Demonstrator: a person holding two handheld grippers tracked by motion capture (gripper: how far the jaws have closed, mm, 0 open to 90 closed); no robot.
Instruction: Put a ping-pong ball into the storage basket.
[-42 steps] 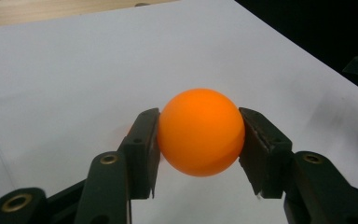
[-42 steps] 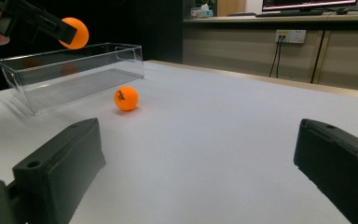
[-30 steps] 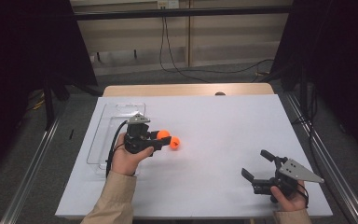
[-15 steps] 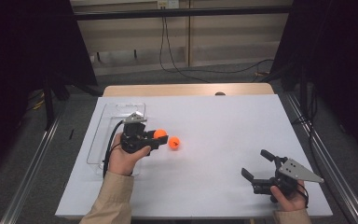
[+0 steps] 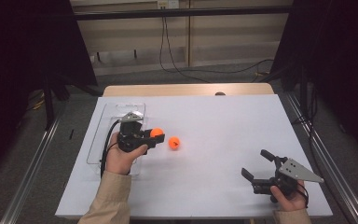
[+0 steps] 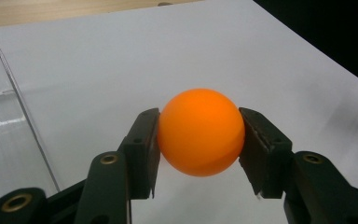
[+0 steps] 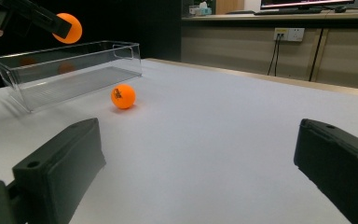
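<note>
Above the desk's (image 5: 223, 116) left side, our left gripper (image 5: 150, 138) pinches one ball (image 5: 156, 132) beside the bin (image 5: 116, 110); next we carry it left over the bin. Right gripper (image 5: 257, 165) rests, jaws spread.

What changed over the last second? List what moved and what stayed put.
Almost nothing changed. The left gripper shifted slightly toward the clear plastic rectangular bin, keeping its jaws clamped on the round orange plastic ball. The second orange ball stayed on the white table sheet. The right gripper stayed in place near the table's front right corner, jaws open and empty.
</note>
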